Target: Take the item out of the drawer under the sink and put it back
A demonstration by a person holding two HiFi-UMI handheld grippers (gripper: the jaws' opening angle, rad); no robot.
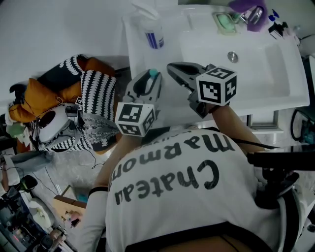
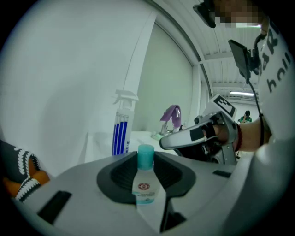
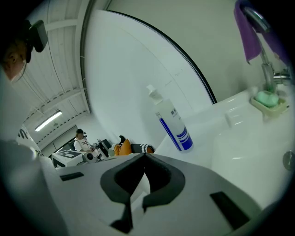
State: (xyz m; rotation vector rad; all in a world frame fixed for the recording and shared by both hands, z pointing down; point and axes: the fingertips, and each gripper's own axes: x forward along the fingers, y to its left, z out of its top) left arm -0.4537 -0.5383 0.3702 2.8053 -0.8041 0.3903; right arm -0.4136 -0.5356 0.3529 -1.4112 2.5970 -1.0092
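A purple cloth drapes the tap. Green soap (in a dish) lies beside it, a spray bottle well apart.

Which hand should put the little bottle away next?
Left. The left gripper grips the small teal-capped bottle in its jaws, while the right gripper has its jaws shut on nothing.

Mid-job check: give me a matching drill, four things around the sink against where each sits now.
1 teal-capped bottle
2 spray bottle
3 purple cloth
4 green soap

A draped over the tap
B between the left gripper's jaws
C in the dish beside the tap
D standing on the sink's left corner

Pairs: 1-B, 2-D, 3-A, 4-C
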